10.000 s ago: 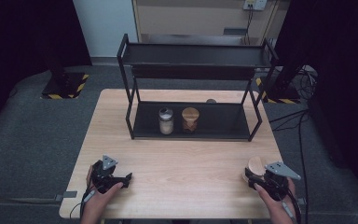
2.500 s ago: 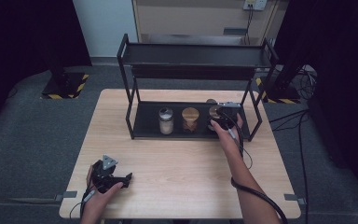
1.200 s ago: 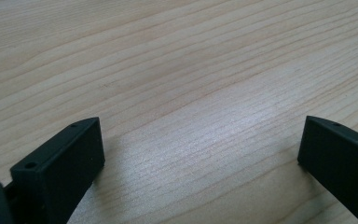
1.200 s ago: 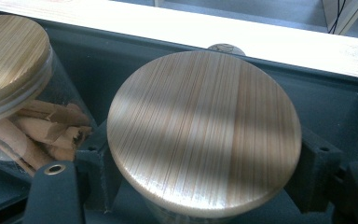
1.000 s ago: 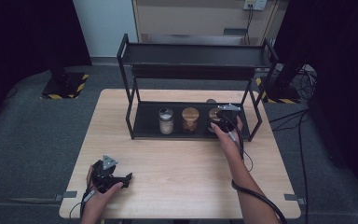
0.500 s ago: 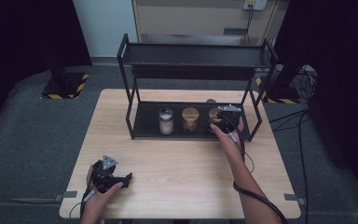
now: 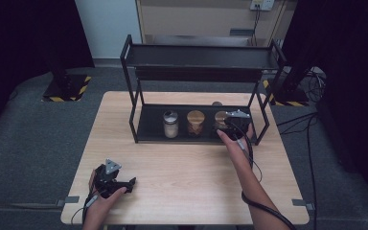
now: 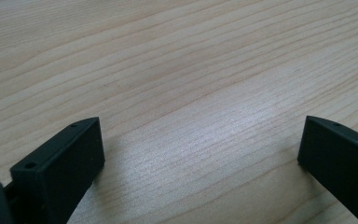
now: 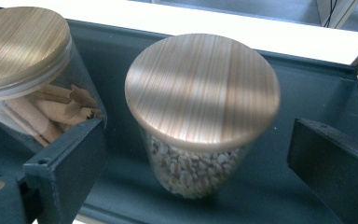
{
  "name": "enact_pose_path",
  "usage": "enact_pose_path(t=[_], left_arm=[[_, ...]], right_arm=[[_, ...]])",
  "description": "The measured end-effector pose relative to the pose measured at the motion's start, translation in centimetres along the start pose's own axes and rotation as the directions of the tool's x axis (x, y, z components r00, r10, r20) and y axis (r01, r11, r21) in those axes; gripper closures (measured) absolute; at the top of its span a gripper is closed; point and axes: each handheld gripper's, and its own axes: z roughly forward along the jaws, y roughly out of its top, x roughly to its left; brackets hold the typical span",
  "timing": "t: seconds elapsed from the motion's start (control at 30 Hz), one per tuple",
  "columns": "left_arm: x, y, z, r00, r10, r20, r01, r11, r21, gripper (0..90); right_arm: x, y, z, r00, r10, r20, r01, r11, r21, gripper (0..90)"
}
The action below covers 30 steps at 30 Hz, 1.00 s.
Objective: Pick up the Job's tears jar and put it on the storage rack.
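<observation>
Three jars stand in a row on the lower shelf [image 7: 151, 125] of a black rack [image 7: 201, 55]: a pale-filled one [image 7: 171, 123], one with brown sticks [image 7: 195, 122] [image 9: 23, 56], and one with small pale beans under a wooden lid [image 7: 220, 118] [image 9: 200, 93]. My right gripper [image 7: 234, 122] [image 9: 198, 154] reaches in at the shelf's right end. Its jaws have just been opening and stand wide on either side of the bean jar, apart from its glass. My left gripper [image 7: 117, 182] [image 8: 198, 140] rests open on the wooden table [image 7: 191, 177] at the front left, nothing between its jaws.
The rack's upper shelf [image 7: 201, 67] overhangs the jars, and its right posts [image 7: 263, 120] stand close beside my right gripper. A cable [image 7: 249, 191] trails along the right forearm. Dark floor and cables surround the table.
Ten seconds ago my right gripper was at the table's front right with a wooden-lidded jar. Now it is at the shelf, where that third jar stands. The left gripper has not moved.
</observation>
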Motion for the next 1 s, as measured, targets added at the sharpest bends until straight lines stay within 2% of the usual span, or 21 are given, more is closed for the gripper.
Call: enact_pose_path(t=[0.3,1.0], left_arm=[[0.0,0.0,0.0,1.0,0.0,0.001,0.0,1.0,0.0,0.0],[0.0,0.0,0.0,1.0,0.001,0.001,-0.001,1.0,0.0,0.0]], right_arm=[[0.2,-0.5,-2.0,1.0,-0.008,-0.004,0.008,1.0,-0.001,5.0],[0.1,-2.1,-5.3,0.9987,-0.044,-0.026,0.044,0.999,0.0,4.9]])
